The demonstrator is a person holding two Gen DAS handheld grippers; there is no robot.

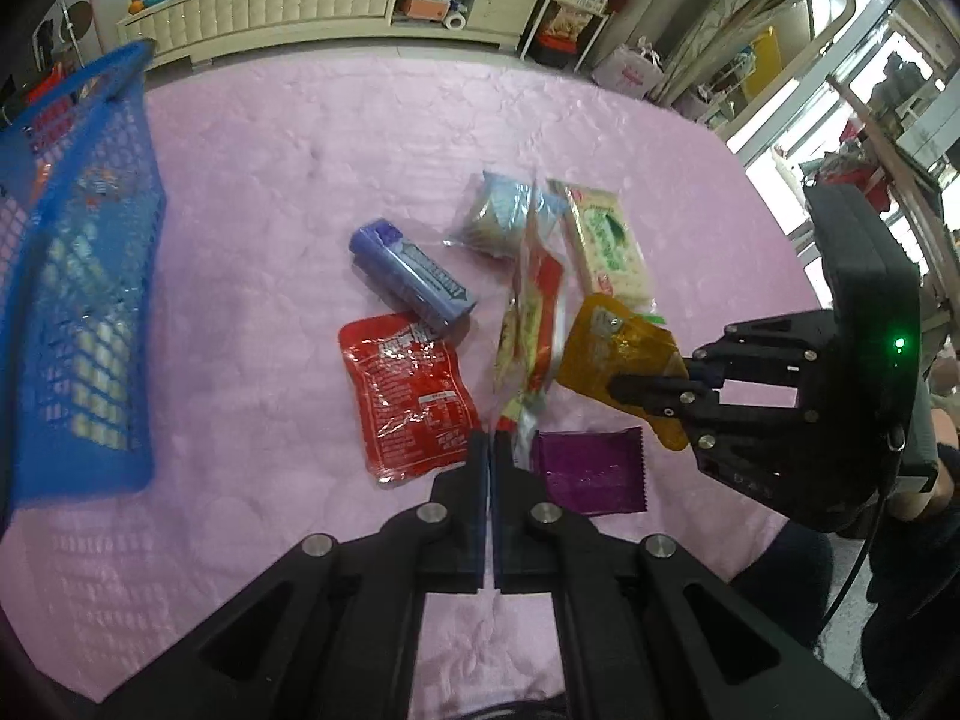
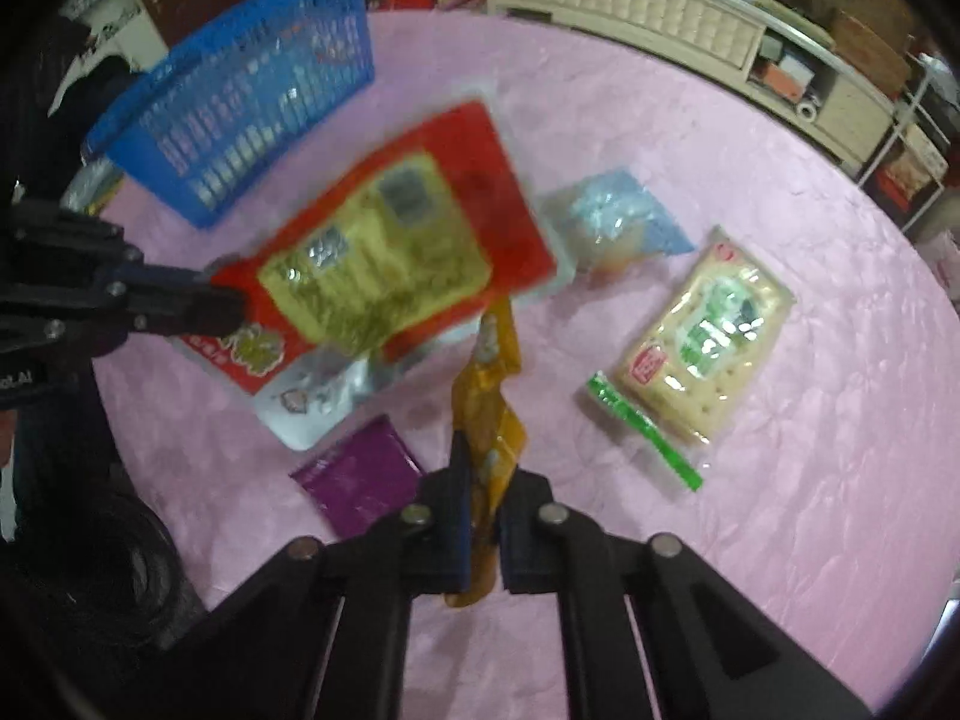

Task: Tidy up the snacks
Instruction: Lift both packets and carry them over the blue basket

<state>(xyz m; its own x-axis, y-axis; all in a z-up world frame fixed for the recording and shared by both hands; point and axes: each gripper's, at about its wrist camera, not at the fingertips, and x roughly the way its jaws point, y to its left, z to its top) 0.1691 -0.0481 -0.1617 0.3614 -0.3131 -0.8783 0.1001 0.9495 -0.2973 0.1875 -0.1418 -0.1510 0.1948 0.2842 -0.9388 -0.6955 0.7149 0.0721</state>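
My left gripper [image 1: 489,441] is shut on the edge of a red and yellow snack bag [image 1: 534,324] and holds it above the pink table; in the right wrist view the bag [image 2: 384,252] hangs flat from that gripper [image 2: 237,300]. My right gripper [image 2: 483,468] is shut on an orange-yellow pouch [image 2: 489,402], which also shows in the left wrist view [image 1: 606,354] held by that gripper [image 1: 624,390]. A blue basket [image 1: 78,300] stands at the left, also in the right wrist view [image 2: 252,90].
On the pink tablecloth [image 1: 270,180] lie a red pouch [image 1: 408,396], a blue gum pack [image 1: 408,276], a purple packet [image 1: 591,471], a clear blue bag [image 1: 498,216] and a cracker pack [image 2: 699,354]. A white cabinet [image 1: 300,6] stands behind.
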